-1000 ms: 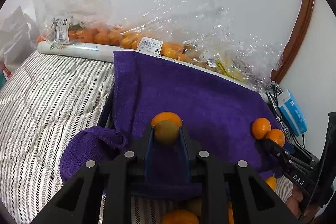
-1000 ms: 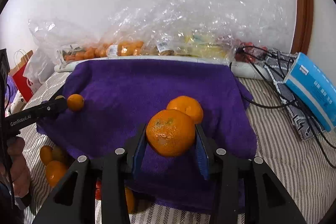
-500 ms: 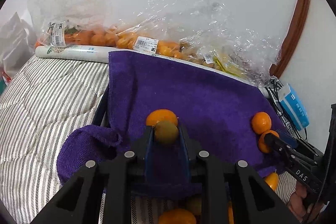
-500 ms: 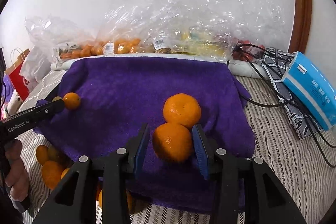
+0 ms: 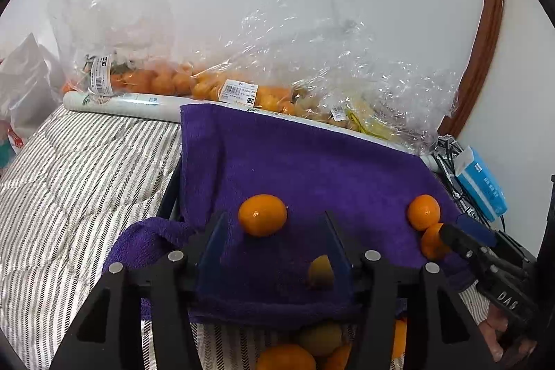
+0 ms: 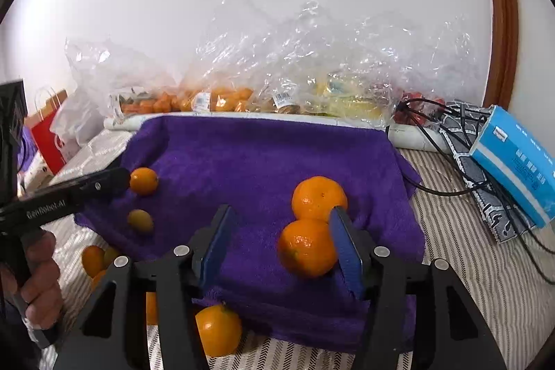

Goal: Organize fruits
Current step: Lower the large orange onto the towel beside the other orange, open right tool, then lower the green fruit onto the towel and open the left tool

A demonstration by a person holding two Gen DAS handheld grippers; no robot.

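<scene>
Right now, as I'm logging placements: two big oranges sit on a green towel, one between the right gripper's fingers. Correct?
Not quite: the towel is purple, as the right wrist view shows. The two big oranges do sit on it, the nearer between the opening right gripper fingers.

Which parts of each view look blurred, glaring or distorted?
Left wrist view: the greenish fruit is motion-blurred; the door frame bows from the fisheye. Right wrist view: the near orange is smeared; the plastic bags glare white.
</scene>
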